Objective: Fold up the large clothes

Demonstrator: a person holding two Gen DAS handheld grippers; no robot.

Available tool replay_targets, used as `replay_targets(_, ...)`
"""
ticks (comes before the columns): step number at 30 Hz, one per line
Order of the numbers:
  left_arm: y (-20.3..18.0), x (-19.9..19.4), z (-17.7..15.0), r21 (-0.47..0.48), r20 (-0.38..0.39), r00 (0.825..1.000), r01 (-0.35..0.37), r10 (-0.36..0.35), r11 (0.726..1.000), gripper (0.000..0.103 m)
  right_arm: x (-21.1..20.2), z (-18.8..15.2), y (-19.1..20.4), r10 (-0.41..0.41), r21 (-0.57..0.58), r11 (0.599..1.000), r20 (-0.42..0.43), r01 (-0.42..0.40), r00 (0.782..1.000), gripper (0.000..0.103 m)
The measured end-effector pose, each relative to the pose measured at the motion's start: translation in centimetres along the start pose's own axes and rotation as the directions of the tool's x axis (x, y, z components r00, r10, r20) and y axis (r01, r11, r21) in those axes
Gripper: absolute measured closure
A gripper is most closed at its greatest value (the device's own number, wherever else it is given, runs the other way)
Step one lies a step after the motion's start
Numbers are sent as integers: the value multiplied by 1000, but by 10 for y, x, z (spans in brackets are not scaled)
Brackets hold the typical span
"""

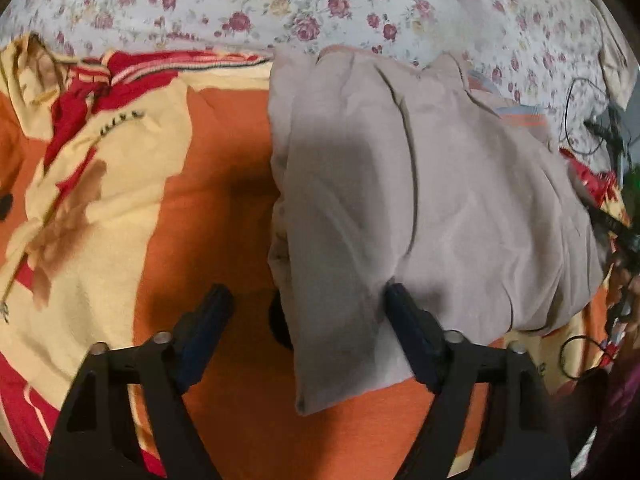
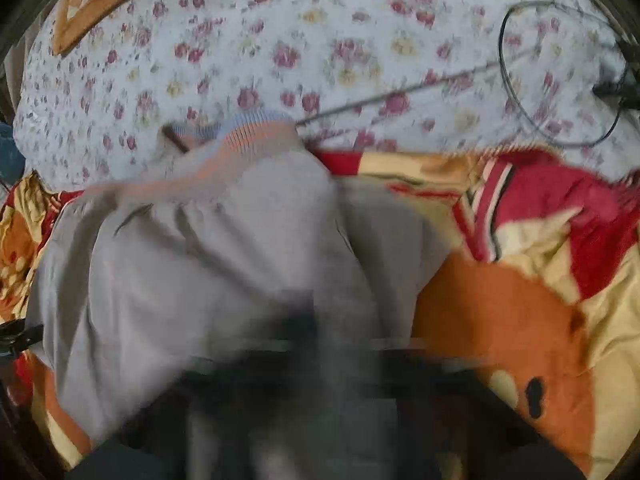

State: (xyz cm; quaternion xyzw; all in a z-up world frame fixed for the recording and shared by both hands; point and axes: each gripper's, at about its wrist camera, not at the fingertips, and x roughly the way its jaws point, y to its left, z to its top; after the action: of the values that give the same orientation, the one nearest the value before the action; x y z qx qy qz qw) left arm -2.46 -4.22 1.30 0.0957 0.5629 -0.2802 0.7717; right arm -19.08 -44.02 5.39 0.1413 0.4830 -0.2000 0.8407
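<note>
A large grey garment (image 1: pixel 440 200) lies partly folded on an orange, yellow and red blanket (image 1: pixel 200 200). Its striped orange and blue waistband (image 1: pixel 520 116) is at the far right. My left gripper (image 1: pixel 308 300) is open; a corner of the grey cloth lies between and past its fingers, ungripped. In the right wrist view the grey garment (image 2: pixel 200 272) fills the middle, with the waistband (image 2: pixel 248 136) at its far edge. My right gripper (image 2: pixel 320 352) is heavily blurred and grey cloth covers its fingers; I cannot tell whether it is shut.
A white floral sheet (image 1: pixel 320 0) lies beyond the blanket. Black cables (image 2: pixel 560 80) loop on the sheet at the right. More dark cables (image 1: pixel 592 120) lie at the blanket's right edge.
</note>
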Motion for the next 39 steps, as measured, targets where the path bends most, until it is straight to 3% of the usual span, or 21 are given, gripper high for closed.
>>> replay_targets(2,1,-2,1,4,-1,1000,15,-15,1000,54,-17,-2,2,-10,-29,999,78,12,997,100)
replay_targets(3,4,-3,2,-7,0,1000,18,-18,1000,56,-22,-3,-5,-14,-11,1000,104,15,994,101)
replay_targets(7,14,-3,4,-42,-1,1000,26,-26,999,64,3,-8,-18,-76,41,996,37,75,996,101)
replay_targets(10,14,-6,1,-43,9,1000,20,-19,999,65,-5,-9,-10,-99,41,994,53,97,994,99)
replay_targets(11,14,-8,1,-43,14,1000,14,-14,999,63,-15,-9,-10,-100,64,993,69,96,993,91)
replay_targets(12,15,-11,0,-51,25,1000,7,-6,999,63,-28,-9,-11,-103,95,991,88,94,991,78)
replay_targets(14,15,-16,1,-75,45,999,5,-2,997,59,-54,-10,-3,-47,116,993,137,31,989,58)
replay_targets(15,16,-22,2,-92,71,997,10,-3,996,57,-60,-10,6,-9,102,995,149,-7,989,57)
replay_targets(17,15,-28,4,-109,119,993,18,-4,994,42,-67,-11,30,79,47,995,144,-87,986,58)
replay_targets(20,9,-35,4,-116,172,985,0,20,993,40,-59,-14,75,192,-41,981,103,-188,976,59)
replay_targets(24,3,-25,5,-99,161,983,-77,92,992,40,-26,-17,128,221,-122,969,44,-215,974,64)
replay_targets(27,3,-18,8,-97,150,981,-113,127,989,40,-9,-8,151,249,-116,963,51,-242,967,66)
replay_targets(31,3,-11,12,-98,145,979,-132,146,986,40,11,7,174,206,-155,969,85,-191,975,66)
replay_targets(35,2,-9,14,-100,138,980,-132,145,986,35,53,12,183,64,-186,981,52,-54,997,69)
replay_targets(39,3,-7,16,-110,130,982,-124,138,986,32,73,14,176,48,-152,987,46,-41,998,69)
